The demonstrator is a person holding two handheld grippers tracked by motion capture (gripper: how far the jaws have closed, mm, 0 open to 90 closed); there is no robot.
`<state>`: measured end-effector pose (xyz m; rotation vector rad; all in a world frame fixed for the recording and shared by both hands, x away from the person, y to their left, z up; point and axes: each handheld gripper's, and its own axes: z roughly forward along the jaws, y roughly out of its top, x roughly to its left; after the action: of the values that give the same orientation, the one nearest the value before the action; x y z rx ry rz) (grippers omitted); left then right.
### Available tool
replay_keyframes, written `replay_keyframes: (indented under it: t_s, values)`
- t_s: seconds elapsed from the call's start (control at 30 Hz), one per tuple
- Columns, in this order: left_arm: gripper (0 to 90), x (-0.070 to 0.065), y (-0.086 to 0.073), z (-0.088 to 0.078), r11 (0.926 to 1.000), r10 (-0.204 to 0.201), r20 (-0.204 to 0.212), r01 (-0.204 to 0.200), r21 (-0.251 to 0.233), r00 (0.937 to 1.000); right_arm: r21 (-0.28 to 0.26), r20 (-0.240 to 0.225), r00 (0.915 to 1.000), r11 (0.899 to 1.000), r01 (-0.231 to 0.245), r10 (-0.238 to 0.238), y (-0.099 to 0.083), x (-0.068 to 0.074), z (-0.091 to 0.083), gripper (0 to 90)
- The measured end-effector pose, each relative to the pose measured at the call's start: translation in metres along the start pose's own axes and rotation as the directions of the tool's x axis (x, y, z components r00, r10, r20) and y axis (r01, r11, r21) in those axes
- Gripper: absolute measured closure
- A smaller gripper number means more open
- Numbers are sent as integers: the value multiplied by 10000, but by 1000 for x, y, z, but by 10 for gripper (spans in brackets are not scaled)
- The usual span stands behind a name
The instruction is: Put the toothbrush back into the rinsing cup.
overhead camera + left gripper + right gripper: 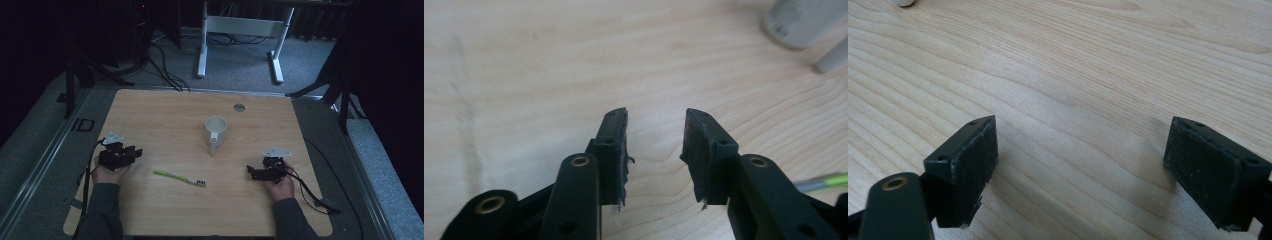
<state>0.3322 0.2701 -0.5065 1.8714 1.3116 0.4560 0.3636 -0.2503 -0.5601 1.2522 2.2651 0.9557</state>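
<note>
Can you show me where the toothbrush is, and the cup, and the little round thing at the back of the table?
toothbrush (172, 175): high view, on the green handle.
cup (216, 128): high view, on the white rim.
round thing (239, 107): high view, in the middle of the grey disc set in the tabletop.

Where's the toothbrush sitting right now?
In the high view the green toothbrush lies flat on the wooden table, near its front, between the two grippers and in front of the white mug.

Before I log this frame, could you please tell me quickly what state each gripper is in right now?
Left gripper: open, holding nothing, just above the wooden table.
Right gripper: open wide, holding nothing.
</note>
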Motion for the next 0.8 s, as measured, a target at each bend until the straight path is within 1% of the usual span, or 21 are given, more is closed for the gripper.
replay_keyframes:
  t_s: [0.03,0.1,0.13,0.2,0.23,0.37,0.43,0.47,0.53,0.6,0.63,0.7,0.73,0.8]
  values:
    - [600,0,0,0,10000,0,0,0,0,10000,0,-3,10000,10000,1,-1,0,0,0,138]
    - [598,-1,5,-7,9996,121,-12,-121,-237,9999,-8,0,10000,10000,19,-19,0,0,0,138]
    - [591,-1,6,-8,9995,120,23,-119,-303,9999,-5,0,10000,10000,21,-21,0,0,0,138]
    - [589,-2,8,-9,9990,99,238,-88,-435,9997,-3,-3,10000,10000,19,-19,0,0,0,138]
    - [588,-3,9,-10,9990,168,259,-157,-407,9995,-1,-4,10000,10000,16,-16,0,0,0,138]
    - [584,-4,15,-11,9982,293,354,-273,-541,9989,2,-4,10000,10000,9,-9,0,0,0,138]
    - [573,-6,19,-12,9971,464,321,-444,-616,9984,2,-4,10000,10000,11,-11,0,0,0,138]
    - [565,-7,20,-12,9965,565,242,-549,-624,9981,2,-8,10000,10000,15,-15,0,0,0,138]
    - [566,-10,24,-11,9962,776,243,-765,-425,9967,0,-13,10000,10000,23,-23,0,0,0,138]
    - [567,-11,25,-11,9958,831,246,-820,-412,9962,6,-21,10000,10000,27,-27,0,0,0,138]
    - [567,-12,28,-11,9946,956,318,-942,-435,9949,9,-19,10000,10000,25,-25,0,0,0,138]
    - [568,-13,29,-12,9944,966,321,-951,-452,9948,13,-18,10000,10000,16,-16,0,0,0,138]
    - [567,-14,32,-12,9935,1074,364,-1058,-414,9936,16,-17,10000,10000,14,-14,0,0,0,138]
    - [568,-14,33,-12,9929,1124,390,-1107,-435,9929,24,-18,10000,10000,14,-14,0,0,0,138]
